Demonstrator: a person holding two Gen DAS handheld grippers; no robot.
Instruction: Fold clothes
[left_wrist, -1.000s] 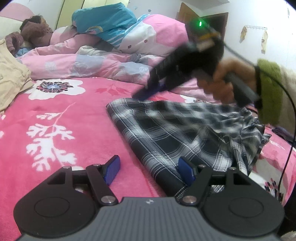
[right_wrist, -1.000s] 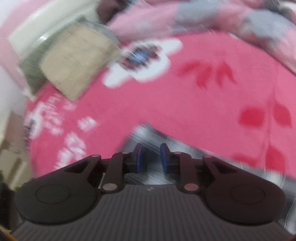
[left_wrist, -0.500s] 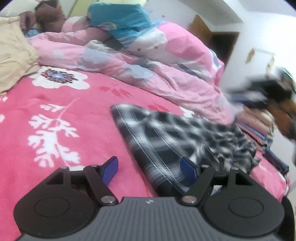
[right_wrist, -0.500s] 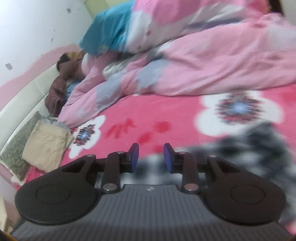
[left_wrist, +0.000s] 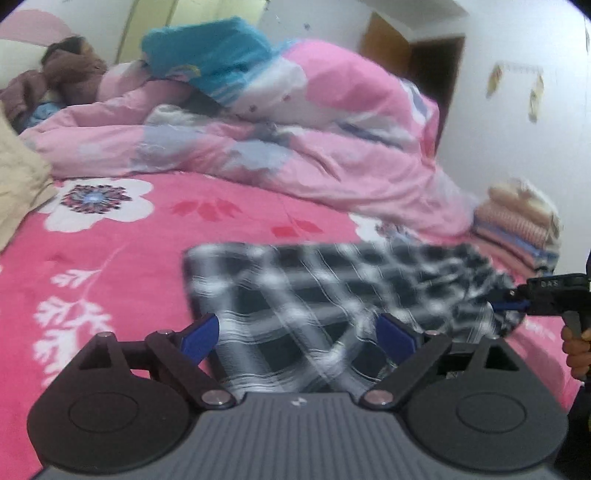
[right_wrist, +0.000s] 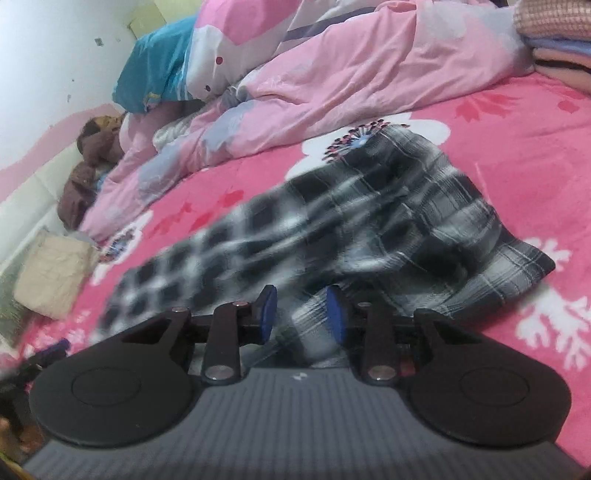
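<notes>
Left tool (left_wrist: 297, 330), lower centre of the left wrist view: blue pads set wide apart, with the plaid garment (left_wrist: 332, 291) lying between and beyond them on the bed (left_wrist: 110, 266); no cloth is pinched. The garment's near edge runs under the tool's body, and its far edge stretches toward the right of the frame. Right tool (left_wrist: 511, 304), right edge of the same view: held in a hand (left_wrist: 576, 350), its tip at the garment's right end; whether it grips the cloth there cannot be told. Right wrist view: the right tool (right_wrist: 301, 317) stands at lower centre, pads a narrow gap apart, blurred plaid garment (right_wrist: 369, 229) directly ahead and between them, spreading toward the upper right. Pink quilt (left_wrist: 258, 140) is heaped across the upper frame, behind the garment.
</notes>
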